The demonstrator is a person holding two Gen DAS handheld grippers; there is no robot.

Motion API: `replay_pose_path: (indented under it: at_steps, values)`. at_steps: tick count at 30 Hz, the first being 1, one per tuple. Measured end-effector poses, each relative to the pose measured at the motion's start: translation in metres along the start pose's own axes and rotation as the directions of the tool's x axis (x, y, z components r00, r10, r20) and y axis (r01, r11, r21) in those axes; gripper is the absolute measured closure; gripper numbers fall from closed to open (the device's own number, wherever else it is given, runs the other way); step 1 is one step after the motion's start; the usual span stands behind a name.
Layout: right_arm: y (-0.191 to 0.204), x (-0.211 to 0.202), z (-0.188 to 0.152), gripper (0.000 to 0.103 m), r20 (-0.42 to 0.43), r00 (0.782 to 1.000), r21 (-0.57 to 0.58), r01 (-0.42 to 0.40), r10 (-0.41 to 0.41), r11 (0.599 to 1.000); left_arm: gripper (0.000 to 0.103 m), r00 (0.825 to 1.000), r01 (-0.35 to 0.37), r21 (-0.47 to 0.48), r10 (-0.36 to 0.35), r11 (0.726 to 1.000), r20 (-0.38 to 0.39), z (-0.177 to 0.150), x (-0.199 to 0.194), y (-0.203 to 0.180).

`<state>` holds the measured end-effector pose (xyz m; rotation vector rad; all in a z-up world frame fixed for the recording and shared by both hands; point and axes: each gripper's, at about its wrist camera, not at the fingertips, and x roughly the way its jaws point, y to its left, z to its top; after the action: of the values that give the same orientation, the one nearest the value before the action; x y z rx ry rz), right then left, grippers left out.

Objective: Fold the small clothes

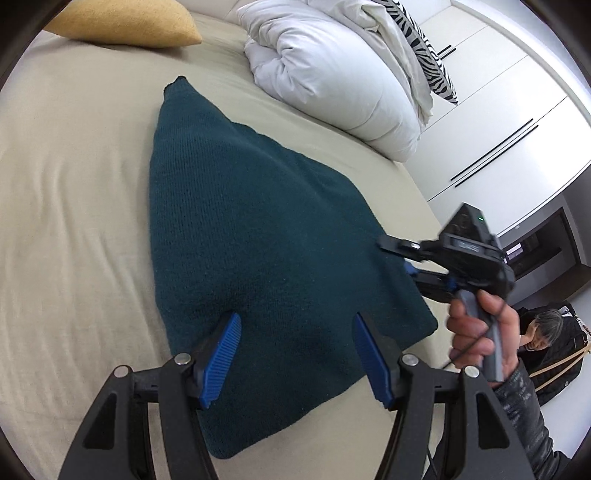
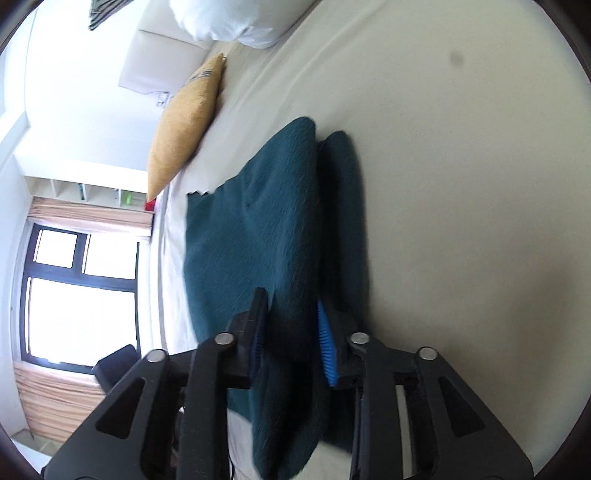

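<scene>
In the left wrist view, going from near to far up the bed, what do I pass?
Left tool with its blue pads apart → dark teal knit garment lying on the beige sheet → mustard cushion at the far end, with the white duvet bunched to its right.

Two fisheye cameras, one riding each handheld gripper, are looking forward and downward along their fingers at close range. The left wrist view is facing up the bed (image 1: 66, 206) toward a white duvet (image 1: 332, 70) and wardrobe doors. The right wrist view, rolled sideways, is facing the window (image 2: 74, 291). Both are sharing the dark teal knit garment (image 1: 251, 229) (image 2: 258, 229) and the mustard cushion (image 1: 125, 22) (image 2: 184, 122).
</scene>
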<state>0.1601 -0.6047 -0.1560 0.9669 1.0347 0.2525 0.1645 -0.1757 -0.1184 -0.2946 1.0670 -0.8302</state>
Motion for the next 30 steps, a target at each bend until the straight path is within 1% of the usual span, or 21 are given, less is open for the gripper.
replay_pose_path:
  at_steps: [3,6,7,9,10,12,14,16,17,18,20,21,22,23,25,28,29,30]
  values:
    - [0.006,-0.011,-0.022,0.056,-0.023,1.0,-0.028,0.002,-0.002,1.0,0.037,1.0,-0.009,0.007,0.009,1.0,-0.008,-0.001,0.002,0.001]
    - [0.005,-0.013,-0.042,0.057,-0.045,0.998,-0.05,0.033,-0.035,0.998,0.037,0.999,-0.023,0.013,0.023,1.0,-0.022,-0.001,0.006,0.0]
    - [0.004,-0.013,-0.047,0.068,-0.049,0.998,-0.054,0.037,-0.039,0.998,0.037,0.999,-0.027,0.016,0.027,1.0,-0.023,-0.001,0.007,-0.001]
    - [-0.005,-0.014,-0.056,0.084,-0.042,0.997,-0.04,0.058,-0.059,0.998,0.037,0.999,-0.029,0.018,0.03,0.999,-0.024,-0.002,0.007,0.0]
    - [-0.014,-0.016,-0.06,0.09,-0.033,0.999,0.001,0.028,-0.028,1.0,0.037,0.999,-0.029,0.017,0.03,0.999,-0.024,-0.003,0.007,0.001]
    - [-0.034,-0.024,-0.07,0.092,-0.01,0.999,0.09,-0.047,0.049,0.995,0.037,0.999,-0.029,0.017,0.029,0.999,-0.025,-0.003,0.008,0.001]
    - [-0.048,-0.025,-0.079,0.092,0.006,0.995,0.137,-0.099,0.099,0.986,0.037,0.999,-0.033,0.021,0.033,0.999,-0.028,-0.003,0.009,0.002]
    - [-0.059,-0.018,-0.082,0.096,0.009,0.995,0.152,-0.104,0.103,0.983,0.037,0.999,-0.037,0.028,0.038,0.999,-0.031,-0.003,0.01,0.003]
    - [-0.063,-0.015,-0.081,0.096,0.01,0.993,0.16,-0.115,0.114,0.98,0.037,0.999,-0.037,0.029,0.038,0.999,-0.032,-0.003,0.011,0.003]
    - [-0.07,-0.013,-0.082,0.096,0.016,0.99,0.187,-0.143,0.143,0.972,0.037,0.999,-0.036,0.028,0.037,0.999,-0.031,-0.003,0.011,0.003]
    - [-0.068,-0.011,-0.082,0.096,0.015,0.988,0.182,-0.155,0.155,0.971,0.037,0.999,-0.034,0.024,0.035,0.999,-0.032,-0.002,0.011,0.003]
    - [-0.065,-0.013,-0.082,0.095,0.008,0.988,0.166,-0.152,0.153,0.974,0.037,0.999,-0.033,0.022,0.034,0.999,-0.033,-0.002,0.01,0.002]
    - [-0.062,-0.015,-0.083,0.091,-0.003,0.989,0.158,-0.143,0.145,0.977,0.037,0.999,-0.034,0.021,0.034,0.999,-0.035,-0.002,0.008,0.002]
    - [-0.058,-0.018,-0.083,0.091,-0.015,0.992,0.149,-0.124,0.128,0.981,0.037,0.999,-0.035,0.019,0.036,0.999,-0.033,-0.002,0.005,0.0]
    - [-0.043,-0.032,-0.083,0.087,-0.019,0.999,0.085,-0.048,0.05,0.995,0.037,0.999,-0.036,0.044,0.037,0.998,-0.017,0.002,-0.004,-0.007]
    - [-0.015,-0.06,-0.076,0.086,0.042,0.997,-0.018,0.068,-0.067,0.998,0.037,0.999,-0.051,0.085,0.05,0.995,0.023,0.011,-0.018,-0.014]
    - [-0.006,-0.067,-0.073,0.086,0.068,0.995,-0.05,0.078,-0.074,0.996,0.037,0.998,-0.055,0.092,0.051,0.994,0.038,0.016,-0.02,-0.016]
    - [0.004,-0.072,-0.067,0.086,0.082,0.996,-0.077,0.052,-0.046,0.996,0.037,0.998,-0.059,0.097,0.055,0.994,0.045,0.021,-0.02,-0.017]
